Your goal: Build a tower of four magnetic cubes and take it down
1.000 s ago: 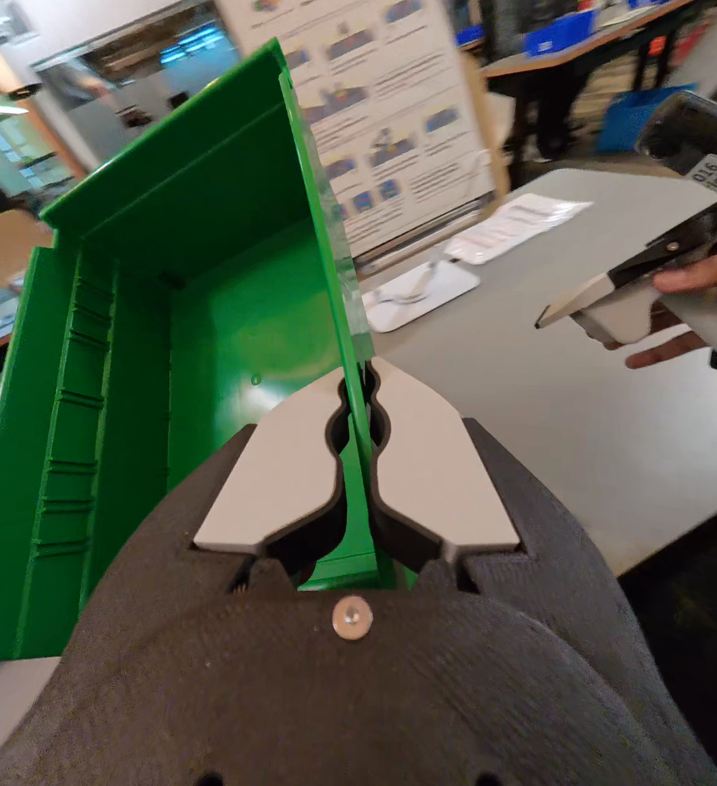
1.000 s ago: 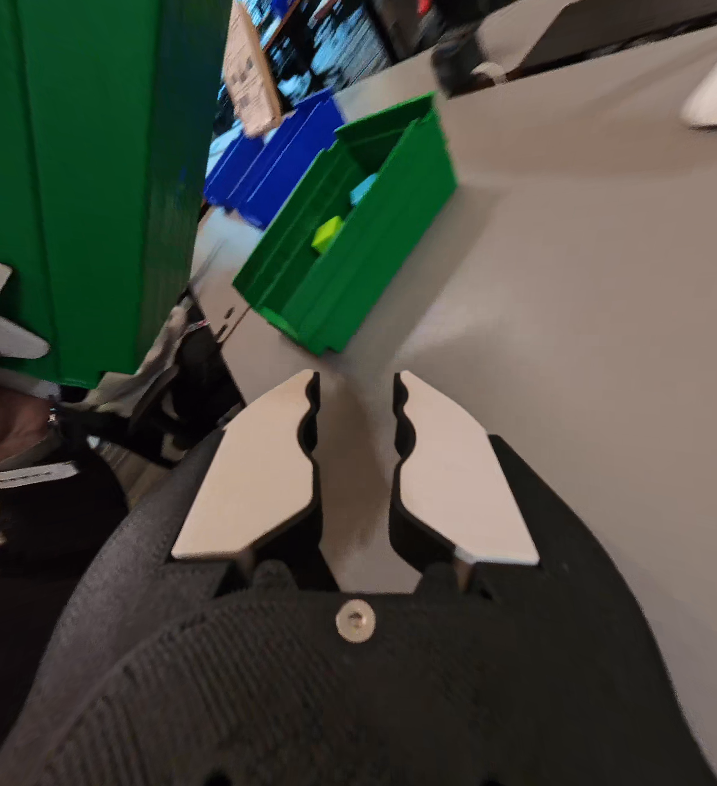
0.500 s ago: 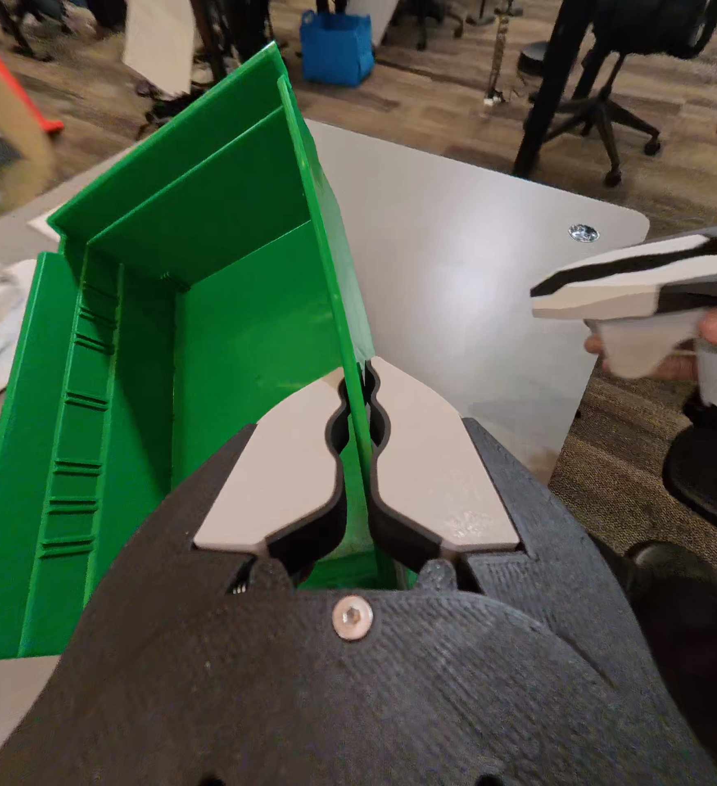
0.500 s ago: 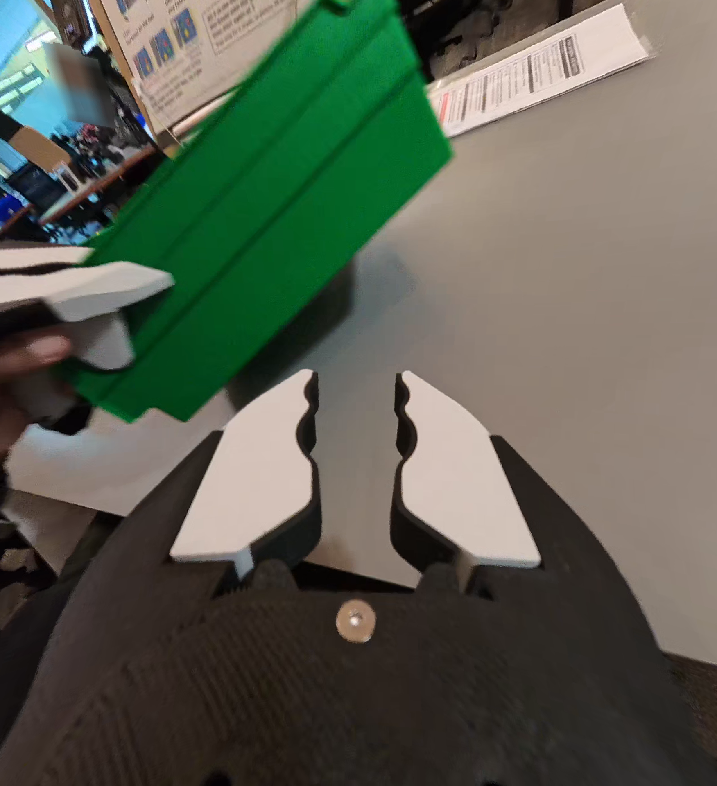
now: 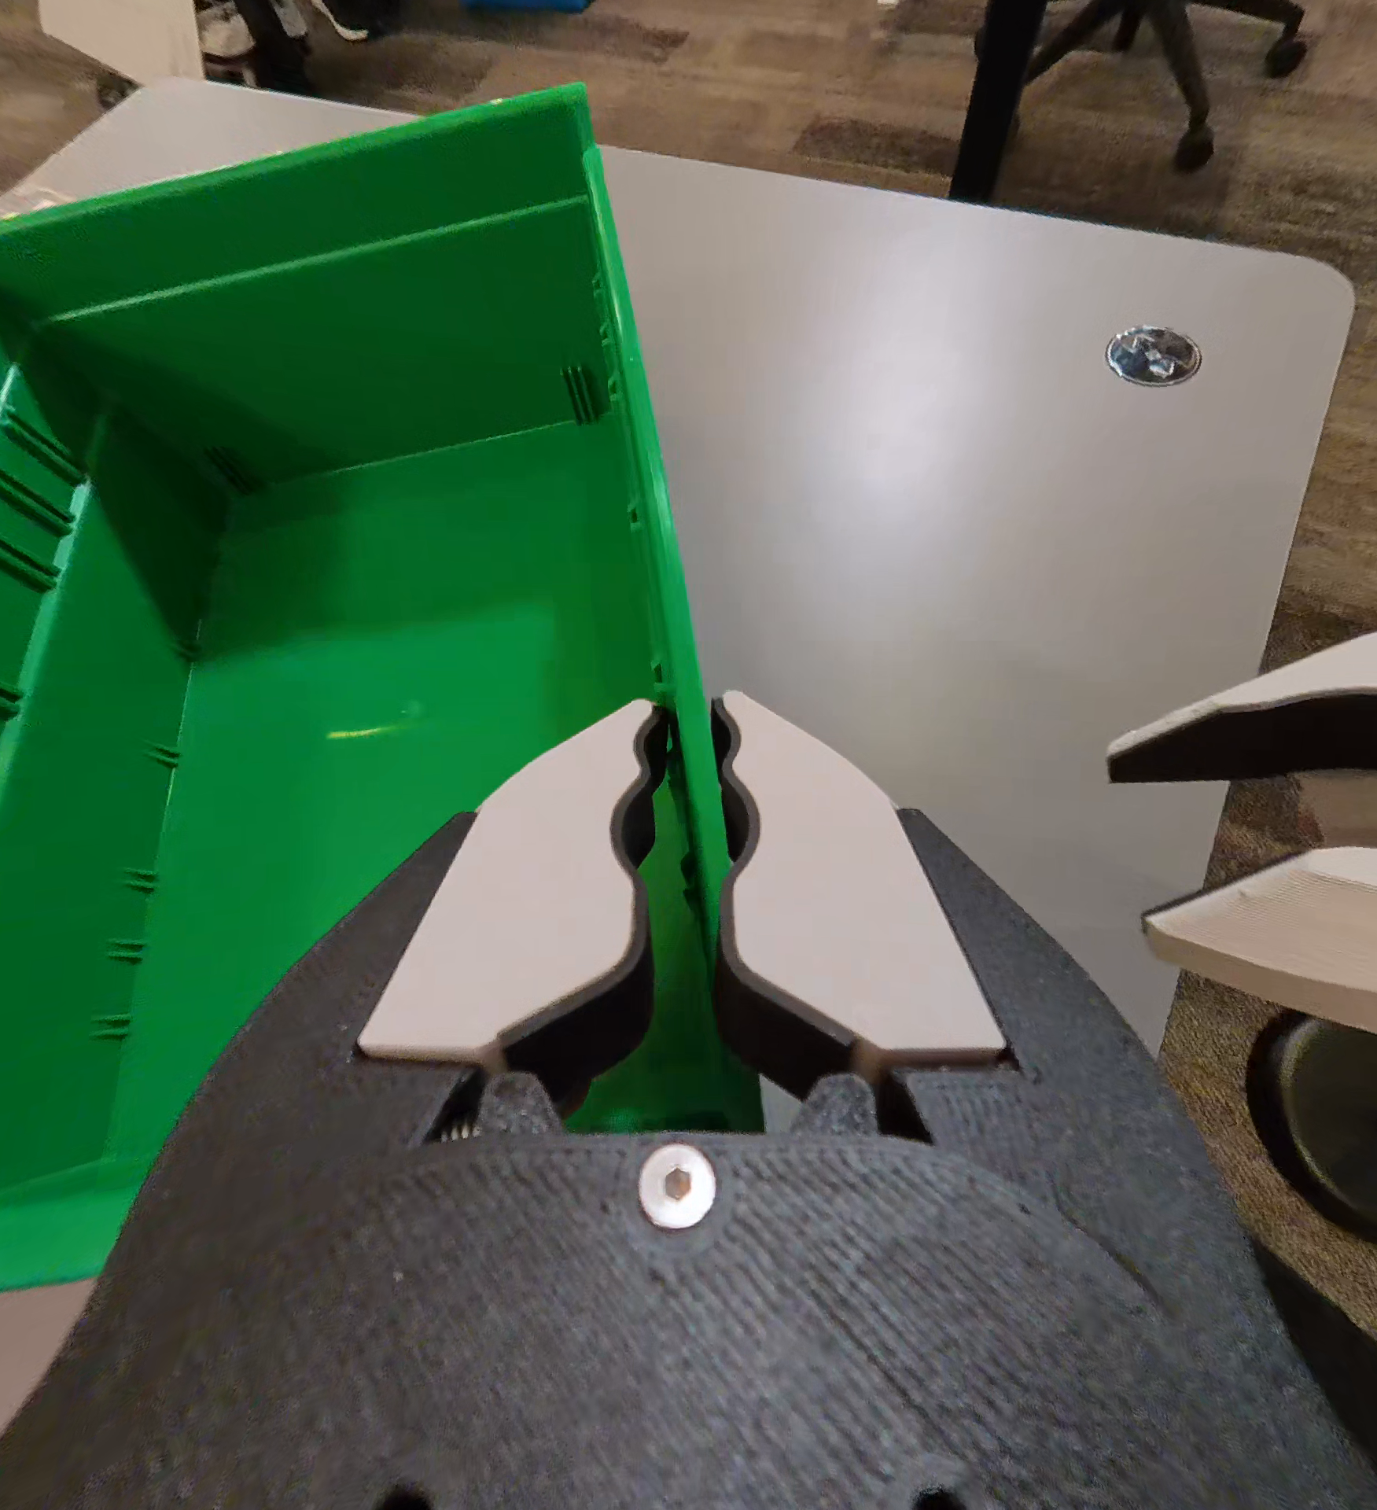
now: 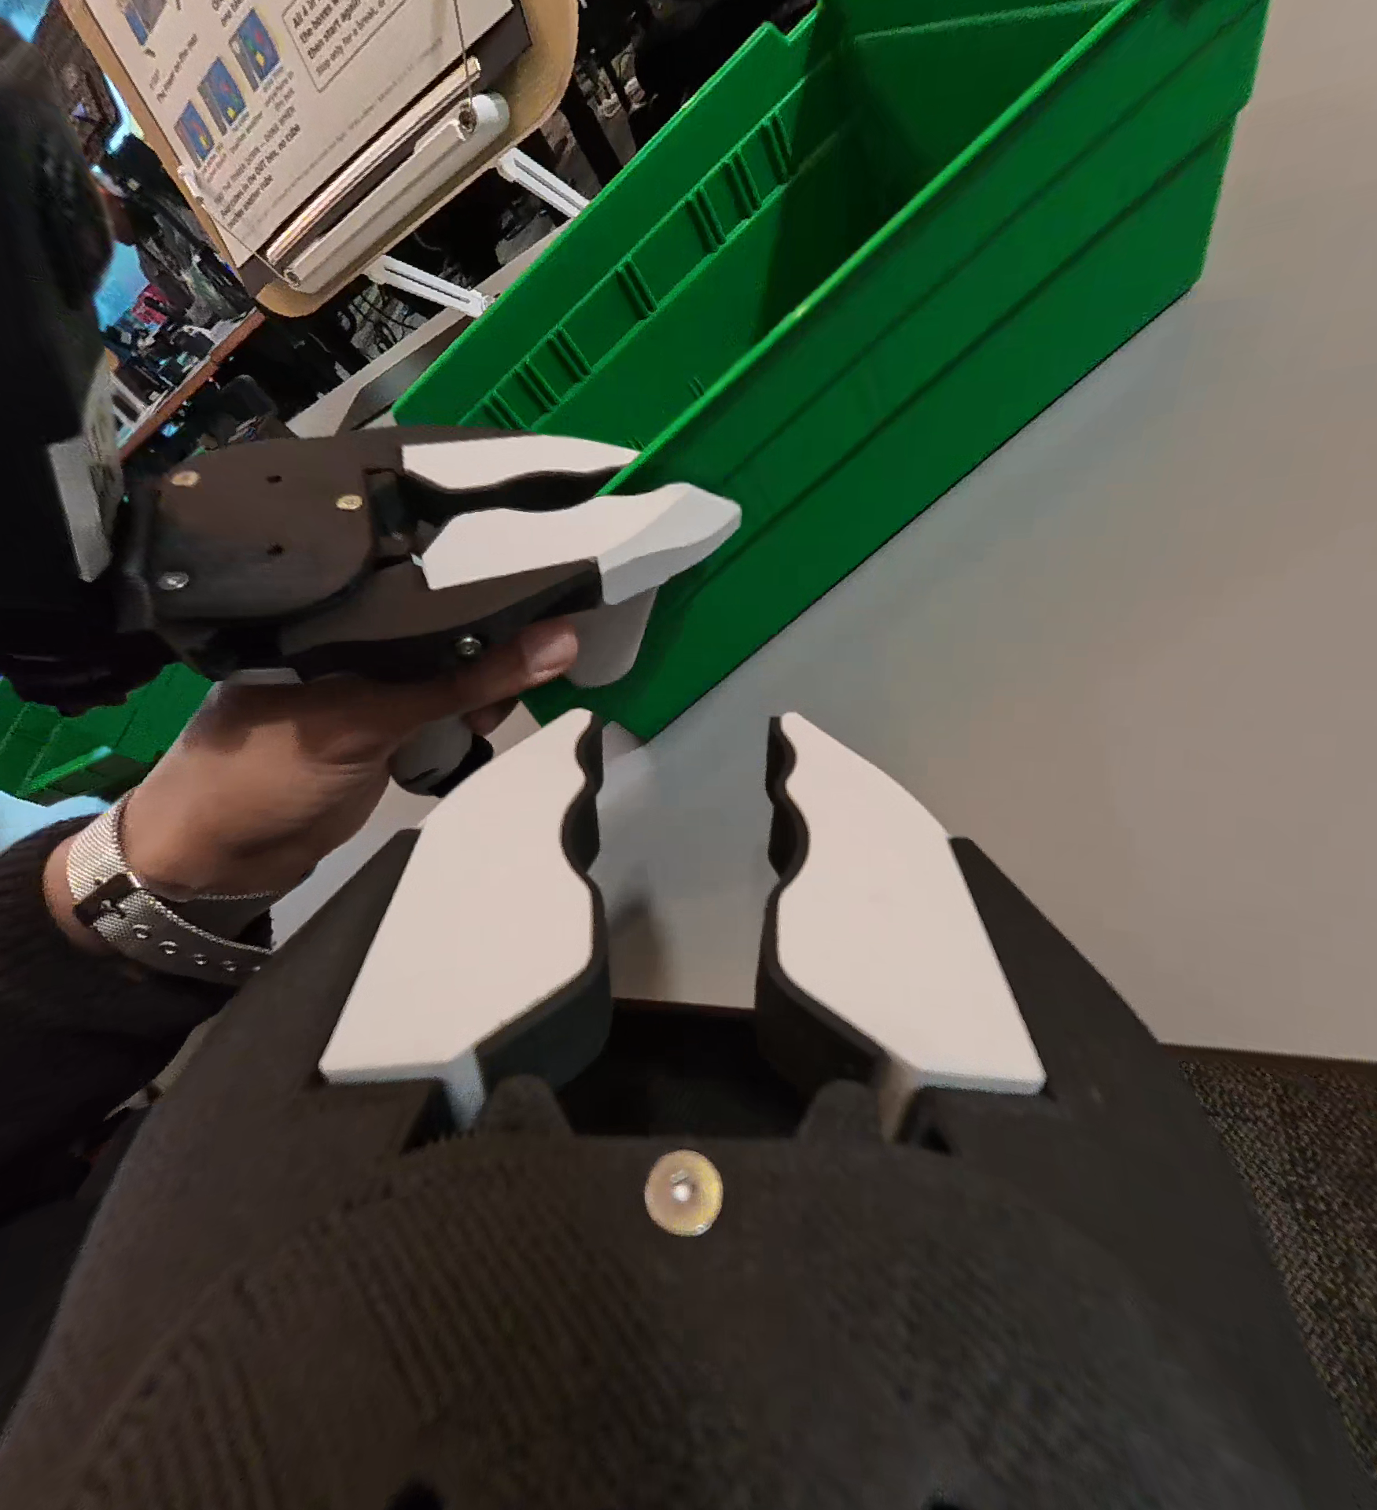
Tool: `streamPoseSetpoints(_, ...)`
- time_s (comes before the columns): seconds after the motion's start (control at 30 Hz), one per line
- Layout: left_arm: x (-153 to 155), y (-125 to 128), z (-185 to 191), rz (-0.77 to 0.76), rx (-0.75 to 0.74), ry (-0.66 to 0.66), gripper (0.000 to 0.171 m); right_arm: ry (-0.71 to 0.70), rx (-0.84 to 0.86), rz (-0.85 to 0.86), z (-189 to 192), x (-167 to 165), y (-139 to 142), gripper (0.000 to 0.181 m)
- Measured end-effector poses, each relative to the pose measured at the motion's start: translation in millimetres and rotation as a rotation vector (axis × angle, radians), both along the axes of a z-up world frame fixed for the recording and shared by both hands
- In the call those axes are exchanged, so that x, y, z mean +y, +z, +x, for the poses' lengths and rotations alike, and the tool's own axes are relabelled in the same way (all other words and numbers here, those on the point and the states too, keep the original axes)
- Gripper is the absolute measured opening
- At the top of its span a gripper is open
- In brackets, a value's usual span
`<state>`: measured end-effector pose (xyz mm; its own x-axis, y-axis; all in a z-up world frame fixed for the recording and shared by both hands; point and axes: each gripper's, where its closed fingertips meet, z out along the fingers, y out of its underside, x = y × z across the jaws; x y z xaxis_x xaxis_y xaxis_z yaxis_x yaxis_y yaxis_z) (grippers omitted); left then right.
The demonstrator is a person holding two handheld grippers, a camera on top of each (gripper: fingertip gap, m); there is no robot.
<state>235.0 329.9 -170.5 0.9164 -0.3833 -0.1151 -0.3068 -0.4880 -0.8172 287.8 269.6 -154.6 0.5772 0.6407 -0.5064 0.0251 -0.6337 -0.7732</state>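
The left tongs (image 5: pixel 685 719) are clamped on the right-hand long wall of the green bin (image 5: pixel 342 654), near its end at the surface's (image 5: pixel 954 449) near edge. The bin's long axis runs away from them across the surface. The right tongs (image 6: pixel 685 735) hang parted and empty, just beside that near end.

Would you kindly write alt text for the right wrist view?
The left gripper, in a person's hand, clamps the wall of an empty green bin on a grey table. The right gripper is open, holding nothing.
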Motion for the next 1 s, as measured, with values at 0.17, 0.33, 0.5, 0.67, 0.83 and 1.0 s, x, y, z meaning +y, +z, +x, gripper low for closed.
streamPoseSetpoints(0.17,-11.8,13.5,-7.2,0.041,-0.013,0.003,0.027,-0.026,-0.003,0.037,5.6,-1.9,3.0,0.040)
streamPoseSetpoints(0.33,-63.1,41.4,-36.7,0.041,-0.171,-0.046,0.038,-0.065,-0.033,0.148,2.2,2.1,8.8,0.048)
streamPoseSetpoints(0.5,-127.4,50.8,-125.7,0.030,-0.279,0.056,0.041,-0.120,-0.107,0.327,-16.8,3.5,19.9,0.069)
streamPoseSetpoints(0.67,-185.8,12.8,-231.0,0.054,-0.246,0.261,0.040,-0.102,-0.129,0.444,-51.6,-6.5,33.2,0.103)
streamPoseSetpoints(0.83,-195.0,-2.9,-260.7,0.042,-0.333,0.316,0.037,-0.222,-0.204,0.385,-62.0,17.5,16.9,0.099)
streamPoseSetpoints(1.0,-191.5,-15.5,-262.0,0.036,-0.180,0.298,0.036,-0.188,-0.269,0.331,-77.2,33.0,-6.2,0.097)
